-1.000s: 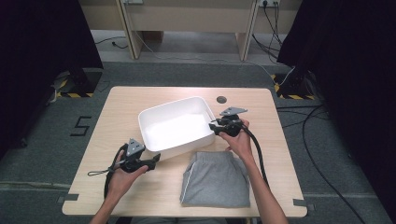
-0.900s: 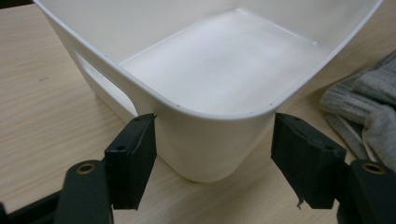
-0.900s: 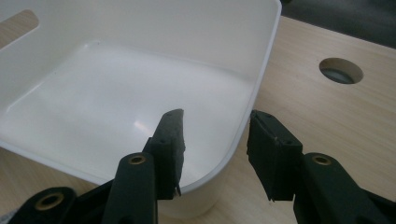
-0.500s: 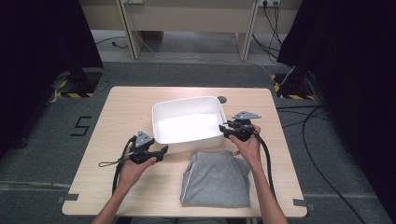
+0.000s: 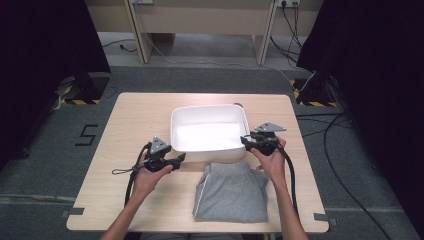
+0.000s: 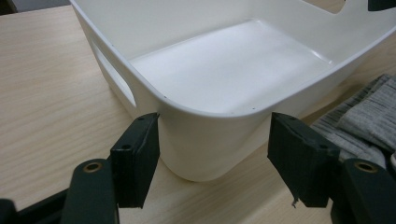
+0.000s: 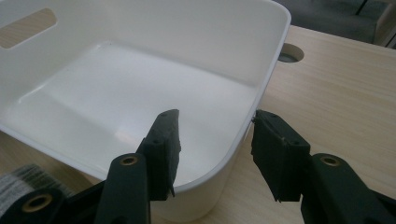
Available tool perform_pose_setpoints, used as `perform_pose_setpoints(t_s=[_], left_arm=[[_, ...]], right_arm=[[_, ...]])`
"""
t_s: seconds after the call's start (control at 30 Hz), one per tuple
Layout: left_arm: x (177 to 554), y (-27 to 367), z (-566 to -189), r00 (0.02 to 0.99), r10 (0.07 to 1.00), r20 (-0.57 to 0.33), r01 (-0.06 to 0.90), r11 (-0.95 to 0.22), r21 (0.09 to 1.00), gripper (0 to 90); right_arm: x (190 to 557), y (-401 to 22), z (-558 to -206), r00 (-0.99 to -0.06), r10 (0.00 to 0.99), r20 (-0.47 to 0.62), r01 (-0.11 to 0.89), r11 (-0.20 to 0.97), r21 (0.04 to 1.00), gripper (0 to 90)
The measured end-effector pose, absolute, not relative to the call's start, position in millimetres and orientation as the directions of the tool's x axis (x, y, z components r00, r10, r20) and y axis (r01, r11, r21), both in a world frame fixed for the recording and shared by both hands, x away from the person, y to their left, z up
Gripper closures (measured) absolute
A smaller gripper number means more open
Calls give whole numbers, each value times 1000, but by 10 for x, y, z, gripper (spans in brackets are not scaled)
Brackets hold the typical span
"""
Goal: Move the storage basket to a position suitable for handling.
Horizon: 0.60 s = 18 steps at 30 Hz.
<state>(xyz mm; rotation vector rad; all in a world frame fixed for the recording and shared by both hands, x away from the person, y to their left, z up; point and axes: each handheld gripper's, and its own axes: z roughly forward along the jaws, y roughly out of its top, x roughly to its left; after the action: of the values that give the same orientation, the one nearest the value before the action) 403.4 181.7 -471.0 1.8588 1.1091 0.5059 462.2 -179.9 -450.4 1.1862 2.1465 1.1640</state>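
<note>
Mid-table sits the bin (image 5: 209, 131), cloth (image 5: 233, 192) just in front. Your right gripper (image 7: 212, 149) straddles its corner wall, parted; left gripper (image 6: 212, 158) gapes wide at the other corner, probably for a 2-handed move.

A pale wood-grain counter (image 5: 135, 125) with a round cable hole (image 7: 291, 52) near its far edge is carrying a white rectangular plastic tub (image 5: 207, 114) sitting at its middle and a folded grey garment (image 5: 232, 195) lying just in front of it, toward the near edge.
</note>
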Motion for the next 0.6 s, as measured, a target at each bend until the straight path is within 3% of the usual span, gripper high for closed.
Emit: perform_pose_setpoints(t_s=[0.6], left_arm=[[4118, 1688, -4698, 526, 844, -105, 486, -197, 852, 350]], right_arm=[[4511, -1934, -4488, -521, 853, 30, 505, 280, 816, 481]])
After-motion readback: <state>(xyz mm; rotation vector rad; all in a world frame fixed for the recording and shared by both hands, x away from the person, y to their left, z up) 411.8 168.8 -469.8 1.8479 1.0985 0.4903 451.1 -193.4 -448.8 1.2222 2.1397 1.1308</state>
